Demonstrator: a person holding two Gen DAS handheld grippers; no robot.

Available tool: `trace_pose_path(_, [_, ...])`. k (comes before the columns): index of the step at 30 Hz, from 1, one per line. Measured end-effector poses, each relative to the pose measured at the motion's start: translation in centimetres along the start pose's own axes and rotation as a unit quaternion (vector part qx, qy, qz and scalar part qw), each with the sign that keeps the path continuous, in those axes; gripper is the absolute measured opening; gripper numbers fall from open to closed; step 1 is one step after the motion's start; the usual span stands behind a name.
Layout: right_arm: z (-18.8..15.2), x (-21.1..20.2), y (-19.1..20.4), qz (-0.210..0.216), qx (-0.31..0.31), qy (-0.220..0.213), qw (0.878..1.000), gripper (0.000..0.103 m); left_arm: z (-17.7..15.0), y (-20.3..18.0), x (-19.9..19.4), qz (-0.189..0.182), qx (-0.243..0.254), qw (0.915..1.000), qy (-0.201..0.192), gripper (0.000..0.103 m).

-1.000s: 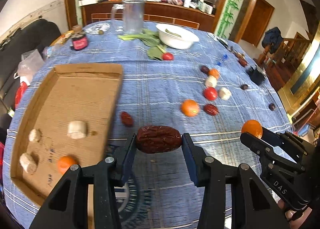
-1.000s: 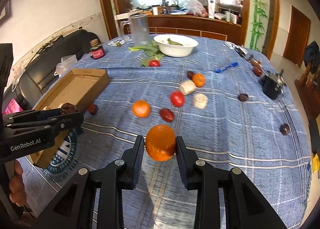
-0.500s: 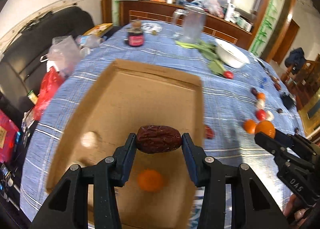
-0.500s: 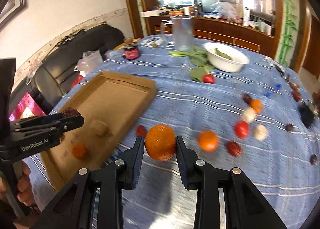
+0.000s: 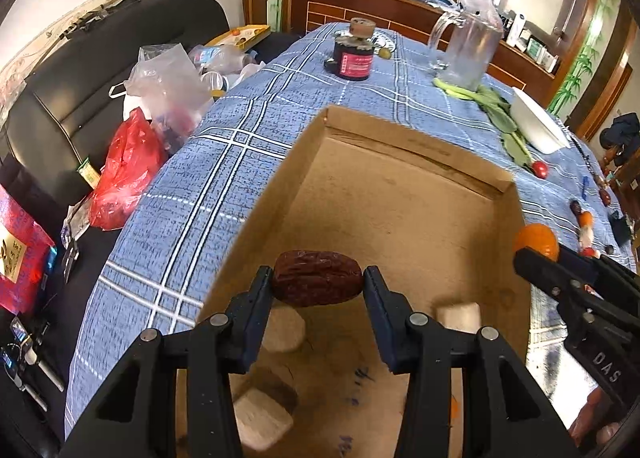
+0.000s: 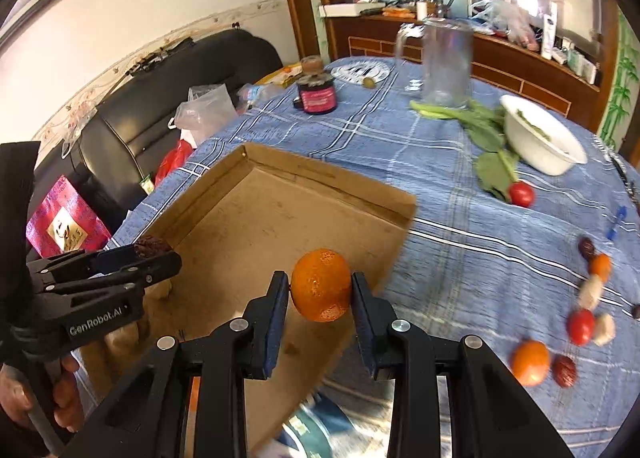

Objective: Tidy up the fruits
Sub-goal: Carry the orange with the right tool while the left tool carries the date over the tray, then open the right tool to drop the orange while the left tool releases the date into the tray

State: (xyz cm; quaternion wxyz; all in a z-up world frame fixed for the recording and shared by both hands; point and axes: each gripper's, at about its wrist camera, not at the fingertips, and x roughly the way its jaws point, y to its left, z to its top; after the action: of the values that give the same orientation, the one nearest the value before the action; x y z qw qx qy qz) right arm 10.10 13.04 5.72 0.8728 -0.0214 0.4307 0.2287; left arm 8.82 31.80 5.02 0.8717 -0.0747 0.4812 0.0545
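Note:
My left gripper (image 5: 318, 278) is shut on a wrinkled red date (image 5: 318, 278) and holds it above the near end of a shallow cardboard tray (image 5: 400, 194). White fruit chunks (image 5: 458, 316) lie on the tray floor below. My right gripper (image 6: 320, 286) is shut on an orange (image 6: 320, 285) and holds it above the tray's (image 6: 280, 214) right edge. The right gripper with its orange also shows at the right of the left wrist view (image 5: 536, 242). The left gripper with the date shows at the left of the right wrist view (image 6: 154, 248).
Loose fruits lie on the blue checked tablecloth at the right: an orange (image 6: 530, 362), a date (image 6: 565, 370), a tomato (image 6: 580, 326), white chunks (image 6: 591, 292). A white bowl (image 6: 540, 140), greens (image 6: 490, 134), a glass jug (image 6: 446, 62) and a dark jar (image 6: 317, 92) stand farther back. A sofa with bags stands left.
Both grippers have swung left from the open tablecloth to over the cardboard tray, each still holding its fruit. The tray now fills the middle of both views.

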Motion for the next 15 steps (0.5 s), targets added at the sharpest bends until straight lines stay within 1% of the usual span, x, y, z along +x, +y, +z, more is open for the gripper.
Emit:
trace_pose_path(8, [0.9,4.5,0.7,0.014,0.010,0.039,0.999,0.035,1.0,0.1,2.6,0.009,0.008,0.9998,0.018,0.045])
trace_pose_path(11, [0.9,5.2,0.7,0.009,0.008,0.045,0.999,0.035,1.2,0.0,3.3,0.012,0.008,0.9995,0.030,0.045])
trace_pose_path(13, [0.8,5.5,0.6,0.006,0.007,0.049,0.999,0.035,1.4,0.0,3.9,0.022,0.008,0.9988,0.042,0.045])
trace_pose_path(15, [0.7,5.5,0.5,0.002,0.005,0.049,0.999,0.035,1.5,0.1,3.9,0.021,0.006,0.9989,0.042,0.045])
